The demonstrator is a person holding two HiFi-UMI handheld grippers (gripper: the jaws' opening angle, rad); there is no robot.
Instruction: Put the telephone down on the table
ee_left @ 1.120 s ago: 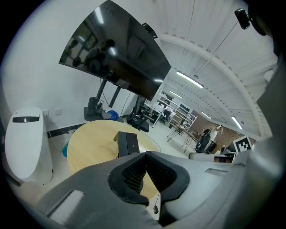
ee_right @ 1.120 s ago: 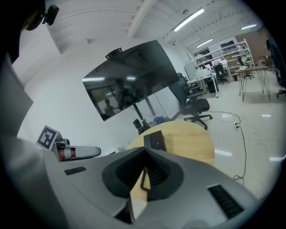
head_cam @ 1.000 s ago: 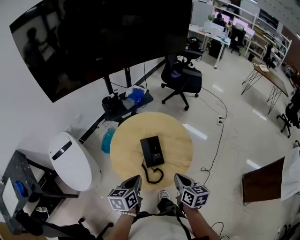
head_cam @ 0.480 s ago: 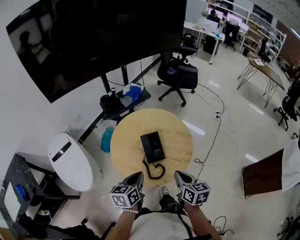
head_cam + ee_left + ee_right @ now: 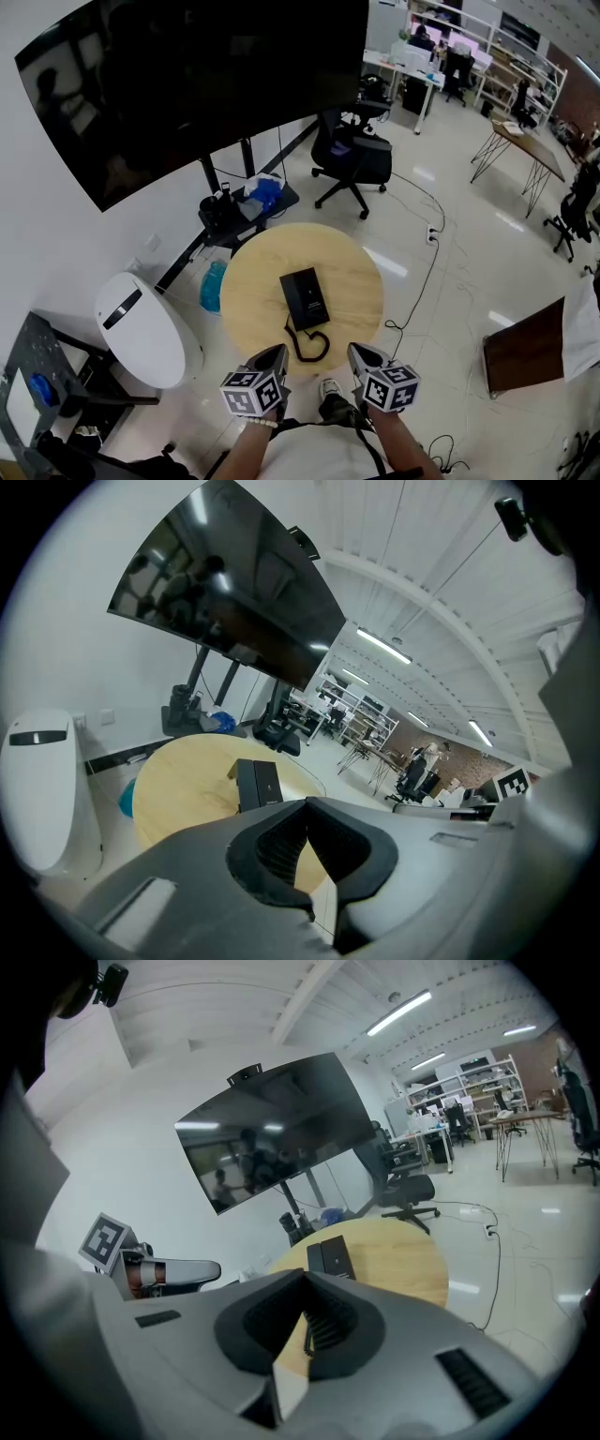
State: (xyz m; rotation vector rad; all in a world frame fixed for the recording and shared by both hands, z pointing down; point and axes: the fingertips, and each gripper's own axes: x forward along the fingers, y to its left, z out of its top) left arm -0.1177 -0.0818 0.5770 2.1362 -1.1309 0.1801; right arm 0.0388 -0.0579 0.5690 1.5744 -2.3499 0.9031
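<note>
Black telephone (image 5: 305,300) lies flat at the centre of the round wooden table (image 5: 253,281), with its coiled cord (image 5: 310,348) looped at 6 o'clock from the set. Left gripper (image 5: 275,354), at 7 o'clock from the telephone, and right gripper (image 5: 356,352), at 5 o'clock, hover by the table's near rim. Both are clear of the telephone, each with its jaws pressed together on nothing.

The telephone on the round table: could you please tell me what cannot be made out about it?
Head view: telephone too small to show keys or handset.
Left gripper view: near end hidden behind left tool.
Right gripper view: near end hidden behind right tool.
</note>
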